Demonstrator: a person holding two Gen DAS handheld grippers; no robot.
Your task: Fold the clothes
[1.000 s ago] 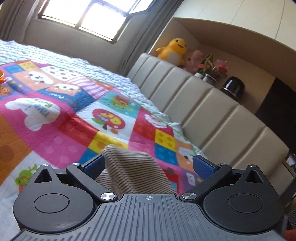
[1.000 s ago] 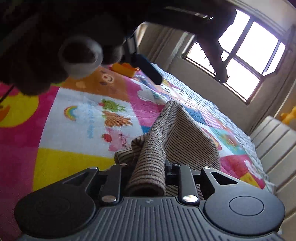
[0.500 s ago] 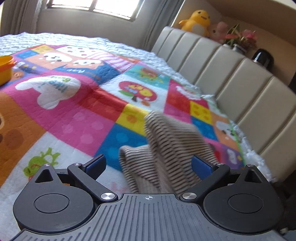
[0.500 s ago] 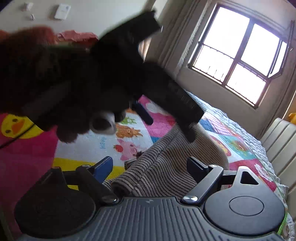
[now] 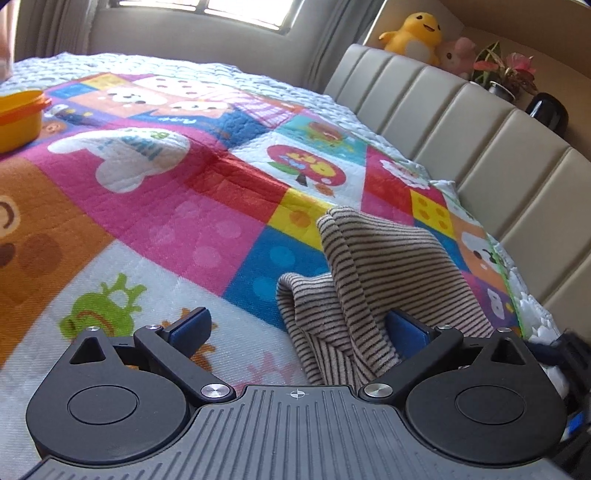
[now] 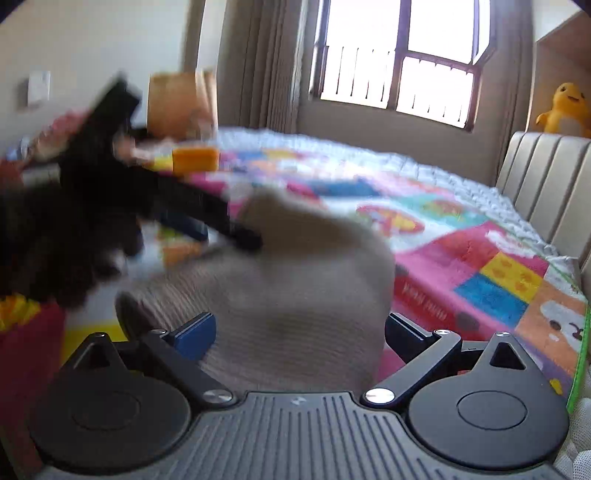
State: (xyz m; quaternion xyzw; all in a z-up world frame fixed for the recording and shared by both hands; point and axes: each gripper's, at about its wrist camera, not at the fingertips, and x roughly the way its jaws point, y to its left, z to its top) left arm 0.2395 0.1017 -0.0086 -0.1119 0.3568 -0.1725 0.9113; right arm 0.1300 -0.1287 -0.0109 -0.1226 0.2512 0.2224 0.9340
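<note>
A beige garment with thin dark stripes lies in a loose heap on the patchwork quilt. My left gripper is open just above the quilt. The heap's near edge lies between its fingers, against the right blue pad. In the right wrist view the same garment is a blurred beige mound. My right gripper has its jaws opening wide around the mound, and the pads do not press on it. The left tool's dark body crosses that view, blurred, at the left.
A yellow tub stands on the quilt at the far left. A padded beige headboard runs along the right side, with plush toys and a potted plant on the ledge behind. A window is beyond the bed.
My right gripper was shut on a fold of the garment and has let it go, jaws spreading wide. My left gripper stayed open and came down toward the quilt. The garment sank into a heap.
</note>
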